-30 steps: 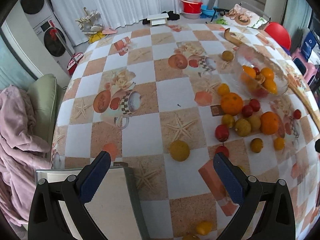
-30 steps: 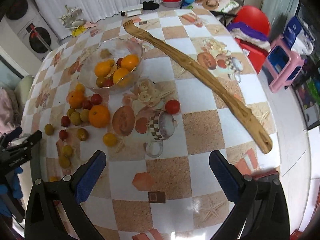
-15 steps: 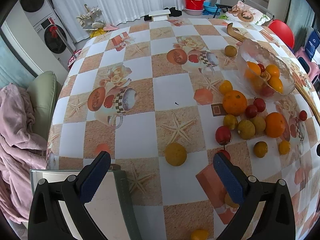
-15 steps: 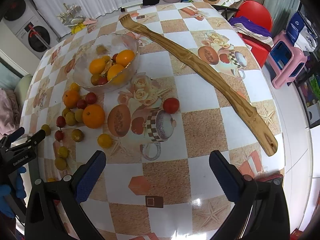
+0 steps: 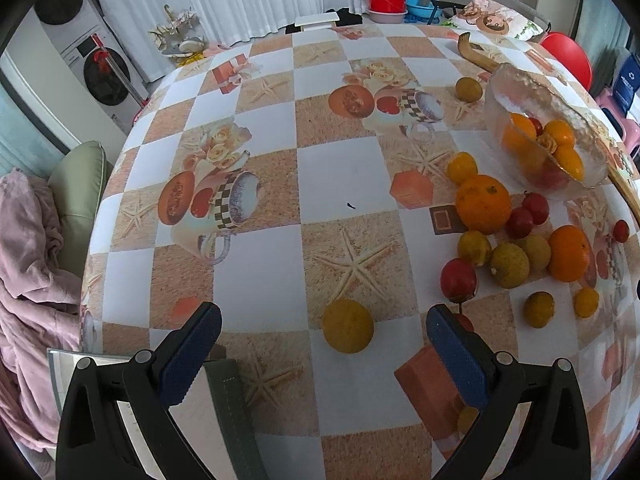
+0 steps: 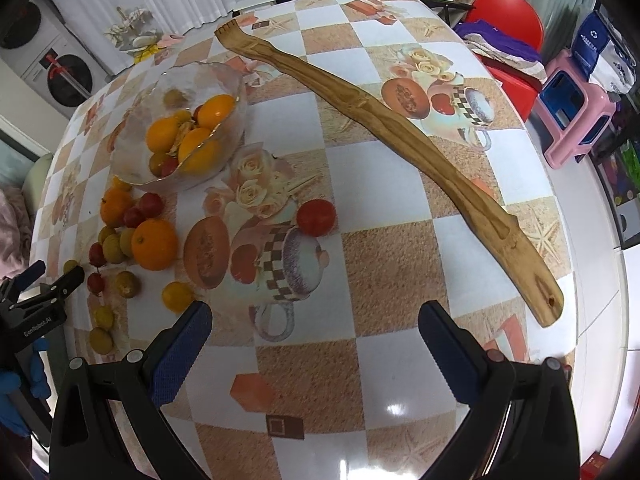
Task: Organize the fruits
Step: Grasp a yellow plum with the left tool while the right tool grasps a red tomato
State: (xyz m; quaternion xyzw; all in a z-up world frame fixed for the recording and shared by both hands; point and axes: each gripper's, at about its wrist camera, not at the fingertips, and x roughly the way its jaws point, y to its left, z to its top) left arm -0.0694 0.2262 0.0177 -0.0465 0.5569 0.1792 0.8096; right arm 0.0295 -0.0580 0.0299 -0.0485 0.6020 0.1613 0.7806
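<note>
A glass bowl (image 5: 516, 96) (image 6: 132, 160) holds oranges and small red fruits. Loose fruits lie beside it: two oranges (image 5: 483, 203) (image 6: 154, 243), red fruits (image 5: 458, 279), yellow-green fruits (image 5: 509, 265). A yellow fruit (image 5: 348, 331) lies just ahead of my left gripper (image 5: 324, 344), which is open and empty above the table. A red tomato (image 6: 316, 217) lies alone ahead of my right gripper (image 6: 314, 344), which is open and empty. The left gripper also shows at the left edge of the right wrist view (image 6: 44, 288).
A long wooden back scratcher (image 6: 384, 120) lies diagonally across the table. The checkered tablecloth (image 5: 260, 264) covers a round table. A chair with a pink blanket (image 5: 32, 264) stands at its left; a red chair (image 6: 508, 16) and pink stool (image 6: 576, 108) at its right.
Both grippers have moved forward and lower toward the table; the fruits and bowl appear closer. Nothing was picked up.
</note>
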